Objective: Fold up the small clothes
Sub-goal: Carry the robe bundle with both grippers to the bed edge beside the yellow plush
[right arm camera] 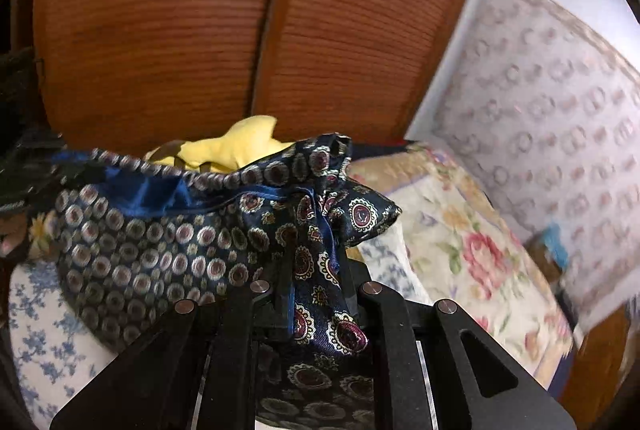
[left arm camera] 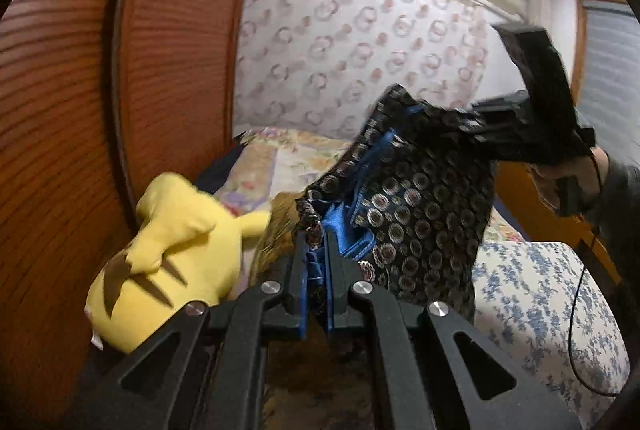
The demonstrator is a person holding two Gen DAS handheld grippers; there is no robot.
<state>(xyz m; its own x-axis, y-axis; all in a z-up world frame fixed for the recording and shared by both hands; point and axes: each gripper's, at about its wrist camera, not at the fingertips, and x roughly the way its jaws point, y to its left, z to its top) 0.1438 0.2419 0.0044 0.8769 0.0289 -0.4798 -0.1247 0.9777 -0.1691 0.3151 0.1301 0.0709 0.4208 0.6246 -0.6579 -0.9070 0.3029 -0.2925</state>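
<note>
A small dark garment (left arm camera: 416, 197) with a ring pattern and blue satin trim hangs in the air, stretched between both grippers. My left gripper (left arm camera: 314, 242) is shut on one bunched corner of it, blue lining showing between the fingers. The right gripper (left arm camera: 476, 127) appears at the upper right of the left wrist view, held by a person's hand (left arm camera: 560, 185), clamped on the garment's far edge. In the right wrist view my right gripper (right arm camera: 314, 250) is shut on a gathered fold of the garment (right arm camera: 160, 230), which drapes away to the left over the bed.
A yellow plush toy (left arm camera: 168, 254) lies on the bed against a ribbed wooden wardrobe door (left arm camera: 172, 41). A blue-flowered pillow (left arm camera: 536, 310) and a floral quilt (right arm camera: 472, 242) cover the bed. Patterned wallpaper (left arm camera: 360, 45) lines the wall behind. A black cable (left arm camera: 576, 330) dangles at the right.
</note>
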